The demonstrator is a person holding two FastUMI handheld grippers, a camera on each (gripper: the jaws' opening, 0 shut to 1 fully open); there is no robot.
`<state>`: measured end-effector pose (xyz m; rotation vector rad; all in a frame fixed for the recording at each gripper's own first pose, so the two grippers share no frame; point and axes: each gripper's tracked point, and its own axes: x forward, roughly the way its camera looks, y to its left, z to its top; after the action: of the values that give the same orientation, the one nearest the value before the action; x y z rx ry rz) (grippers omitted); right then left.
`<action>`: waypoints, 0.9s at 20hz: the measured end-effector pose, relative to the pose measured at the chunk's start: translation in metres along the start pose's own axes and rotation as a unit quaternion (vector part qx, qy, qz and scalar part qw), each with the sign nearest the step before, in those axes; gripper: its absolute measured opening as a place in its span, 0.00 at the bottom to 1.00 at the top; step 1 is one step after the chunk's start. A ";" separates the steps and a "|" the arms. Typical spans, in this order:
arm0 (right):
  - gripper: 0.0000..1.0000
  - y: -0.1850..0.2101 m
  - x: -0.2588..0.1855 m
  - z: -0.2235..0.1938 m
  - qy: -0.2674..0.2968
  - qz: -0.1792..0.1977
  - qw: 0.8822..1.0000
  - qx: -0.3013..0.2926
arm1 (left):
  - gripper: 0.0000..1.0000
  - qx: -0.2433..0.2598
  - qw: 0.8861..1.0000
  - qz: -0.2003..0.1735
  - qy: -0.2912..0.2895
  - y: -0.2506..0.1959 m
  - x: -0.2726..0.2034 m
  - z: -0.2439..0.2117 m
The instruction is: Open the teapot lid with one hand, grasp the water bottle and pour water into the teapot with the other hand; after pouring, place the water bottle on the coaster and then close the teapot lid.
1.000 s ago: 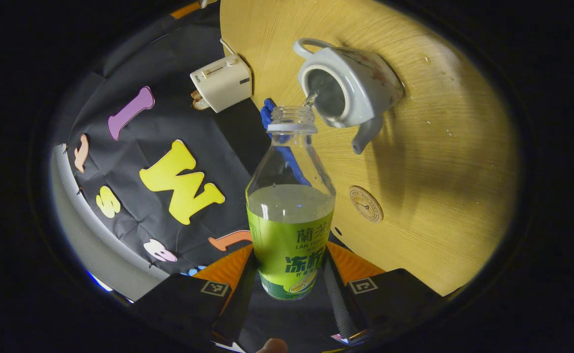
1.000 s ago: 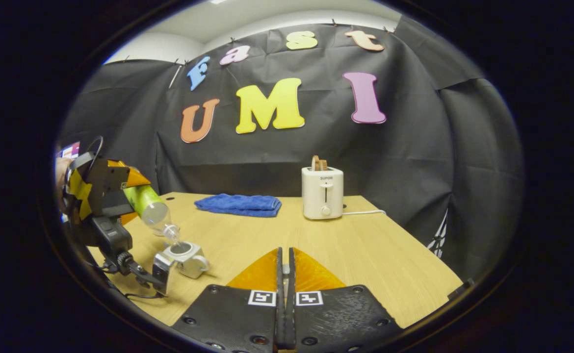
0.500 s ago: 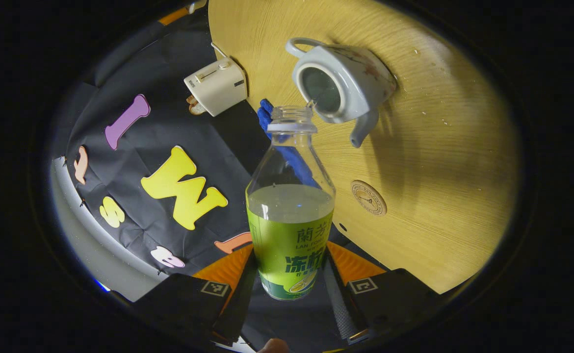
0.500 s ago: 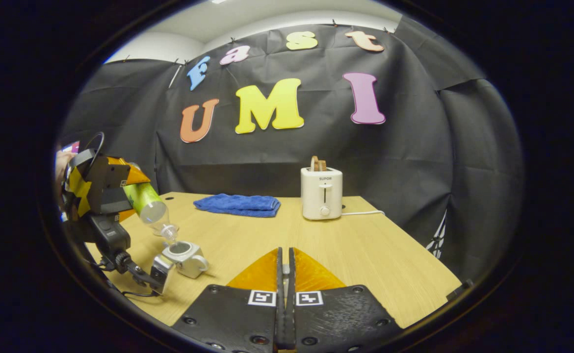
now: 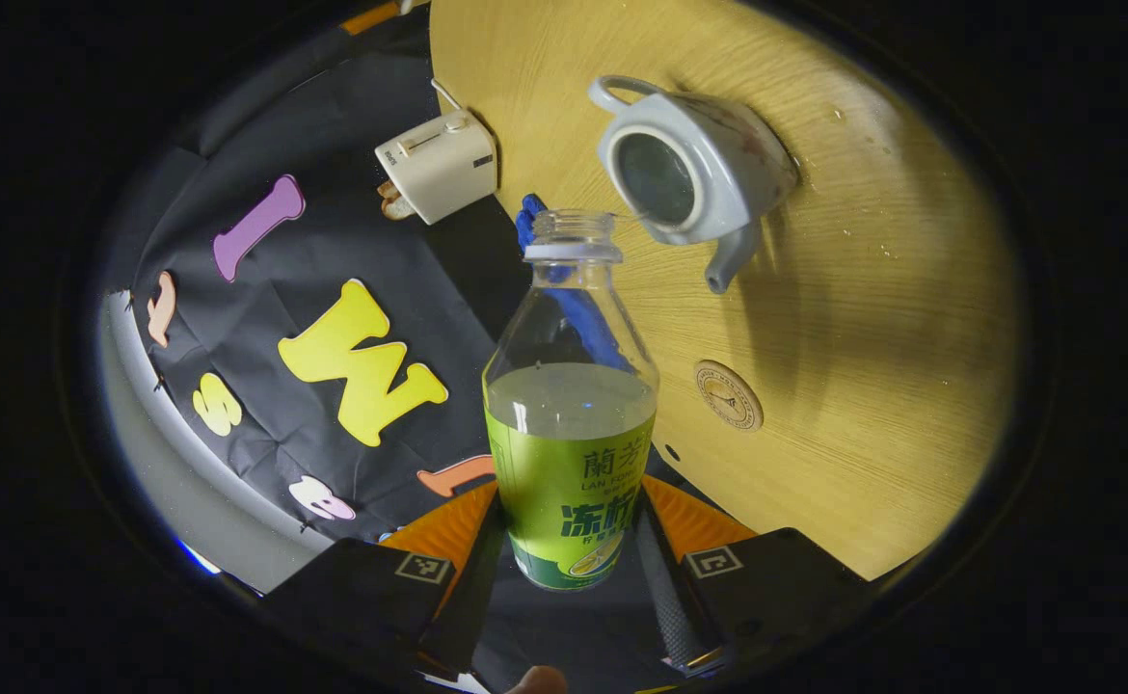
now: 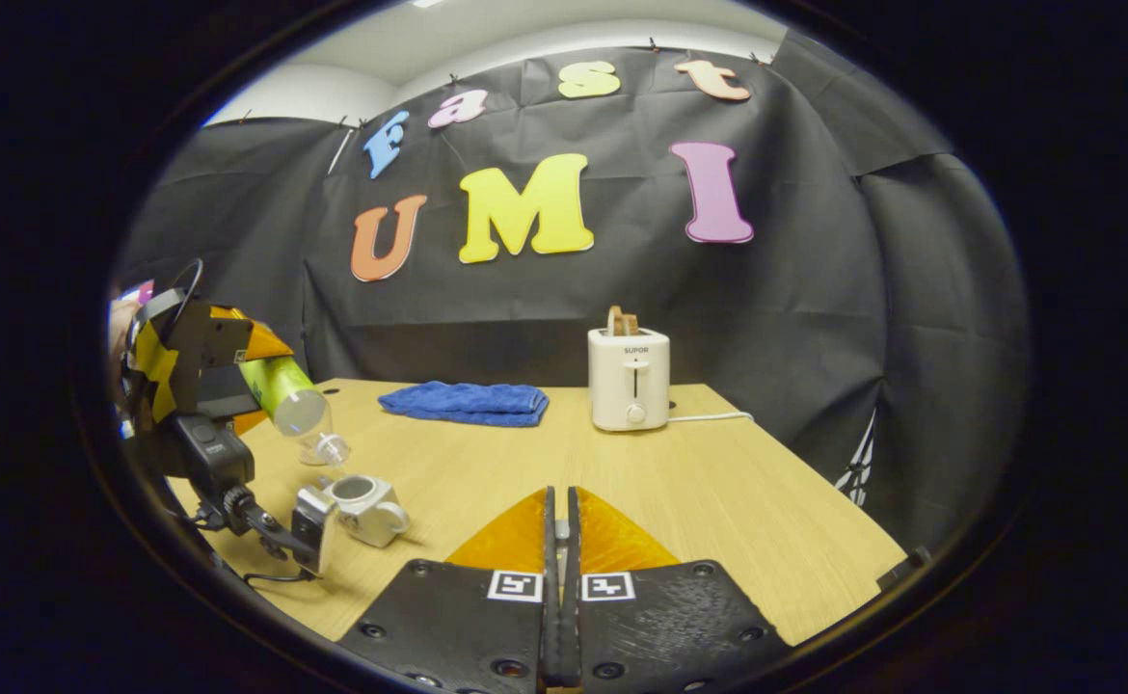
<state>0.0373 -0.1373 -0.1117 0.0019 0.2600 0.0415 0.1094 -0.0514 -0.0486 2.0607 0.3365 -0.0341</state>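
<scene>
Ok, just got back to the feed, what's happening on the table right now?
The left gripper holds the water bottle tipped toward the open teapot on the table; no stream shows, and water remains in the bottle. The right gripper is raised over the table, fingers together; the lid itself can't be made out. The coaster lies bare.

Two fisheye views riding on the grippers.
Left gripper view: tilted, close above table, teapot at upper centre. Right gripper view: level, low, facing booth wall; shared: teapot, toaster.
</scene>
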 end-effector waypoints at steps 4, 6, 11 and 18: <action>0.00 0.003 -0.004 0.002 -0.002 -0.002 1.000 0.001 | 0.74 -0.054 0.999 -0.005 -0.009 -0.010 0.000 -0.002; 0.00 0.003 -0.007 0.004 -0.003 -0.005 1.000 -0.001 | 0.73 -0.103 0.994 -0.010 -0.019 -0.020 -0.002 -0.001; 0.00 0.005 -0.009 0.013 -0.005 -0.014 1.000 0.003 | 0.74 -0.316 0.946 -0.055 -0.045 -0.052 -0.007 -0.011; 0.00 0.027 -0.014 0.020 -0.002 -0.009 1.000 -0.001 | 0.73 -0.650 0.753 -0.084 -0.061 -0.059 -0.007 -0.031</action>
<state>0.0275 -0.1109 -0.0888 -0.0019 0.2563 0.0234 0.0846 0.0005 -0.0821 0.6172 0.3171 -0.0293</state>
